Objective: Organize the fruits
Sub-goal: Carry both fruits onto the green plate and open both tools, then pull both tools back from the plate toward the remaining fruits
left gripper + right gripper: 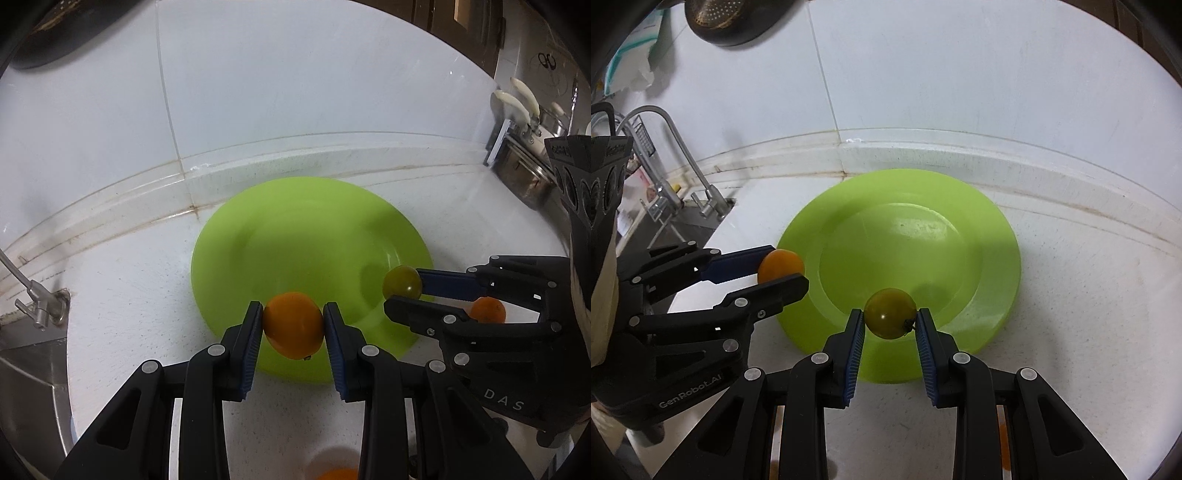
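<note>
A lime green plate (280,221) (923,206) lies on the white counter by the wall. My left gripper (293,321) is shut on an orange fruit (293,325) over the plate's near left rim; it also shows in the right wrist view (781,269), holding the orange fruit (780,264). My right gripper (890,319) is shut on a green-yellow round fruit (890,313) above the plate's near rim; it shows in the left wrist view (404,291) with the fruit (402,282). Another orange fruit (487,309) lies behind the right gripper.
A sink with a chrome faucet (676,147) lies left of the plate. A steel container with utensils (524,173) stands at the right. A dark strainer (727,18) hangs on the tiled wall. An orange fruit (338,473) lies at the bottom edge.
</note>
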Demonstrator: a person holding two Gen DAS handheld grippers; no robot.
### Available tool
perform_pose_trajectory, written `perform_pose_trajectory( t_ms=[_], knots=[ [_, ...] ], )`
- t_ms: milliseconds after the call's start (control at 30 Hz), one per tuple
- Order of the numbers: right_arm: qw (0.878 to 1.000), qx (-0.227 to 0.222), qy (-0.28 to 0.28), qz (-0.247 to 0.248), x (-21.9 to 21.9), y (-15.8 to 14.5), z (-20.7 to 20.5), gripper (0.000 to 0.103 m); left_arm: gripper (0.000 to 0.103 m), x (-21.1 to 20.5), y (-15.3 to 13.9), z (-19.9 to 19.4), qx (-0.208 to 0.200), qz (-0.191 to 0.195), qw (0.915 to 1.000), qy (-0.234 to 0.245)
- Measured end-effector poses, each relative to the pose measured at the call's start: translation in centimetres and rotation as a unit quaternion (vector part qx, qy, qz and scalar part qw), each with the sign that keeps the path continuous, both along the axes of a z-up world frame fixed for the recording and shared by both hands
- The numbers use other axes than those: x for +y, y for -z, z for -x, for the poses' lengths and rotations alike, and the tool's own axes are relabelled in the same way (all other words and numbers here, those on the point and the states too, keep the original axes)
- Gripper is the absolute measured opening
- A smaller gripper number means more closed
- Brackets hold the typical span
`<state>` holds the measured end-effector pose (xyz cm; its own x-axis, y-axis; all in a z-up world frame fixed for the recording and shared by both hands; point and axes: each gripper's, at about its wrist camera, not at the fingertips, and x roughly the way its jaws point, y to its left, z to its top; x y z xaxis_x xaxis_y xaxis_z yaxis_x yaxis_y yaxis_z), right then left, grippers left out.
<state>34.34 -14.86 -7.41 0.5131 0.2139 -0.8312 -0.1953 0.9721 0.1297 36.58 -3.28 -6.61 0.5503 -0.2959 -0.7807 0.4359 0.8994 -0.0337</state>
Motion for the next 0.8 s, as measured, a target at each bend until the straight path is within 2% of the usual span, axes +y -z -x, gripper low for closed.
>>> perform_pose_trajectory(
  t_ms=[167,267,400,567,667,800],
  knots=[
    [1.0,0.005,-0.003,0.0,0.0,0.4,-0.2,0.03,0.033,-0.1,0.2,-0.3,0.008,-0.003,1.0,0.0],
    [1.0,0.001,-0.001,0.003,0.0,0.4,-0.2,0.03,0.043,-0.1,-0.1,-0.1,0.002,-0.007,1.0,-0.002],
    [1.0,-0.003,0.008,0.001,-0.3,-0.1,0.3,0.033,0.045,0.6,-0.9,1.0,-0.01,-0.008,0.9999,-0.011],
    [0.999,-0.029,0.02,0.002,-0.6,-2.0,2.4,0.033,0.052,1.7,-2.5,3.5,-0.029,-0.002,0.9993,-0.022],
    [0.998,-0.051,0.029,0.008,-0.7,-3.4,4.2,0.041,0.056,2.3,-3.8,5.6,-0.049,-0.004,0.9985,-0.022],
    [0.996,-0.08,0.033,0.013,-0.8,-5.2,6.7,0.043,0.063,2.8,-5.6,7.7,-0.078,0.004,0.9966,-0.024]
  ],
)
